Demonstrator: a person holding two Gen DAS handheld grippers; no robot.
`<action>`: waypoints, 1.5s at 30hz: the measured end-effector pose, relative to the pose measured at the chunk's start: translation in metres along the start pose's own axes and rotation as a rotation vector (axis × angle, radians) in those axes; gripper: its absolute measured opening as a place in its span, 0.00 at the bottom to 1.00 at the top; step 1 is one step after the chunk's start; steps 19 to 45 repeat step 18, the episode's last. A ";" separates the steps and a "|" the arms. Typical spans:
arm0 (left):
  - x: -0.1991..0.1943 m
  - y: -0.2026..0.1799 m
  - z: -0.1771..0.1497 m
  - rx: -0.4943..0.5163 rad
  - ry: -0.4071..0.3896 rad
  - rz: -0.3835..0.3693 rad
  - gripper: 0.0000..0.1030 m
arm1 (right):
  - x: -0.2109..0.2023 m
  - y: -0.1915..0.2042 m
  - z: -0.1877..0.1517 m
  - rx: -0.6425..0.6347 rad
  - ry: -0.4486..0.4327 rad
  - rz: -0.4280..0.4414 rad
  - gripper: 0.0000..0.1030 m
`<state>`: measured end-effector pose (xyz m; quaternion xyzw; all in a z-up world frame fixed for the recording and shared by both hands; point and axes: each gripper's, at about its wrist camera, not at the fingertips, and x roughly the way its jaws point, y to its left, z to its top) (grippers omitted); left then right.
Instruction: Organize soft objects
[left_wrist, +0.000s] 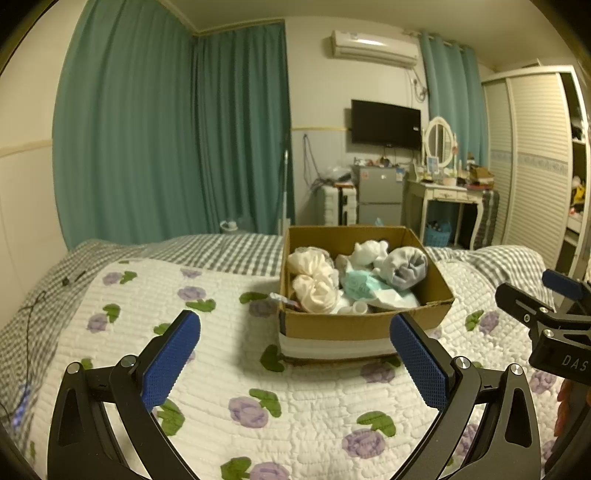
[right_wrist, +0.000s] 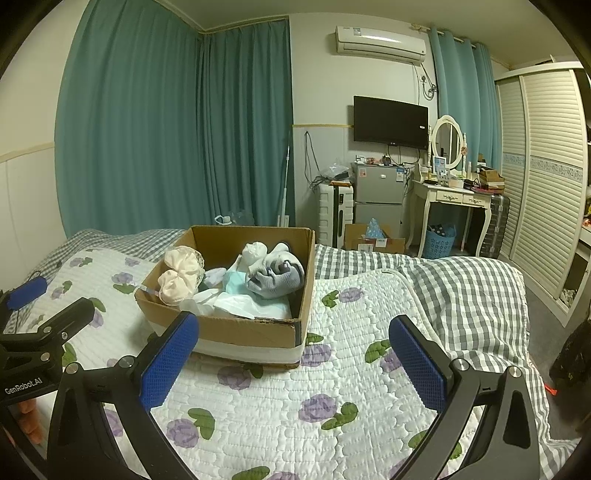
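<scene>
A brown cardboard box stands on the quilted flower bedspread; it also shows in the right wrist view. In it lie cream ruffled cloth bundles, a rolled grey-white garment, a white bundle and pale blue-white cloth. My left gripper is open and empty, just short of the box front. My right gripper is open and empty, at the box's front right. Each gripper shows at the edge of the other's view.
A grey checked blanket covers the bed's far and right side. A thin black cable lies at the left. Beyond the bed stand green curtains, a small fridge, a dressing table, a blue basket and a wardrobe.
</scene>
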<state>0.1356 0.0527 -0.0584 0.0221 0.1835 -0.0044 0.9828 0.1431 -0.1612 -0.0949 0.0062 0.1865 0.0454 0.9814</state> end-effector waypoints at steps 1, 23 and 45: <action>0.000 0.000 0.000 0.000 0.000 0.002 1.00 | 0.000 0.000 0.000 0.001 0.000 -0.001 1.00; 0.000 0.000 -0.002 0.001 0.009 0.001 1.00 | 0.005 0.001 -0.003 0.001 0.017 -0.009 1.00; 0.000 0.000 -0.002 0.001 0.009 0.001 1.00 | 0.005 0.001 -0.003 0.001 0.017 -0.009 1.00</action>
